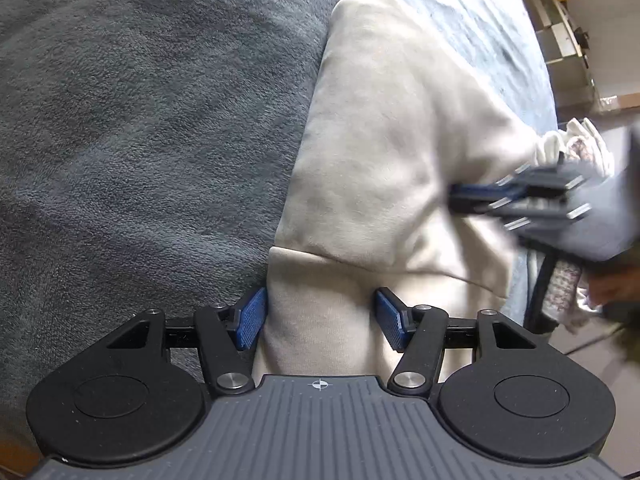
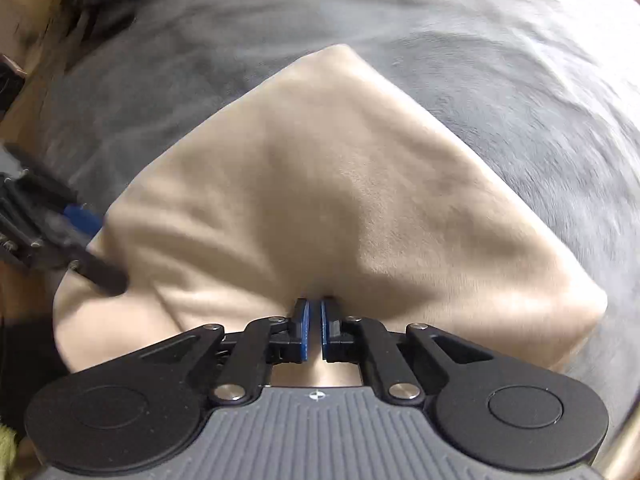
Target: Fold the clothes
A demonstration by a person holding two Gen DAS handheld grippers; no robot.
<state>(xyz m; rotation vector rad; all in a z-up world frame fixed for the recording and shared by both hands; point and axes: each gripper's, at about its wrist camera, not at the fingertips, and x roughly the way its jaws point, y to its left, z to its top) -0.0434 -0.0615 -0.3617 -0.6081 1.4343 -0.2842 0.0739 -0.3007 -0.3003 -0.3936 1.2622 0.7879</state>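
Cream fleece garment [image 1: 380,128] lay partly folded on the grey blanket [image 1: 120,120], and we judged more folds remained, with our left gripper [image 1: 320,322] half open around a thick fold, its jaws touching it, and our right gripper [image 2: 315,330] pinched shut on an edge.

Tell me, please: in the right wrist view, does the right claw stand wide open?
No, the right claw has its two blue pads nearly together, pinching a fold of the beige garment.
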